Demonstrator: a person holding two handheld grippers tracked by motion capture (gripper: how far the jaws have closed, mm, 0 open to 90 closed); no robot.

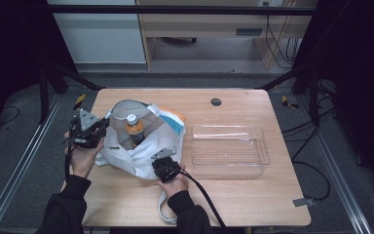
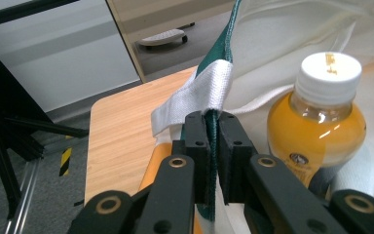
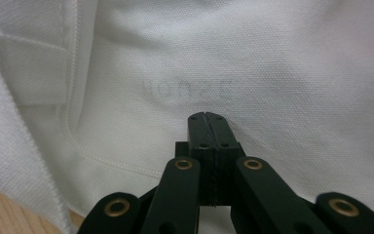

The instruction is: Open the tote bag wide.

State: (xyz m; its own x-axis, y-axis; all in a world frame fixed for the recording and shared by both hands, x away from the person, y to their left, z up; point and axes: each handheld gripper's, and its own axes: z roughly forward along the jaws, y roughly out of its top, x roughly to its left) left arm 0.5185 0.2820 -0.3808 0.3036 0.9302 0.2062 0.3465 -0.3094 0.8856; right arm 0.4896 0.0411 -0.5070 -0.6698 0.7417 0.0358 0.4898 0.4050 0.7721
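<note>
Here the left gripper (image 2: pixel 213 127) pinches the white cloth bag's green-edged rim (image 2: pixel 222 58); the upright orange-juice bottle (image 2: pixel 316 126) stands just beside it, nearer than the closed, empty right gripper (image 1: pixel 164 165)

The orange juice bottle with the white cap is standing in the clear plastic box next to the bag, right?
Not quite. The bottle of orange juice with the white cap stands inside the open white bag, not in the clear plastic box beside it. The high view shows this.
</note>
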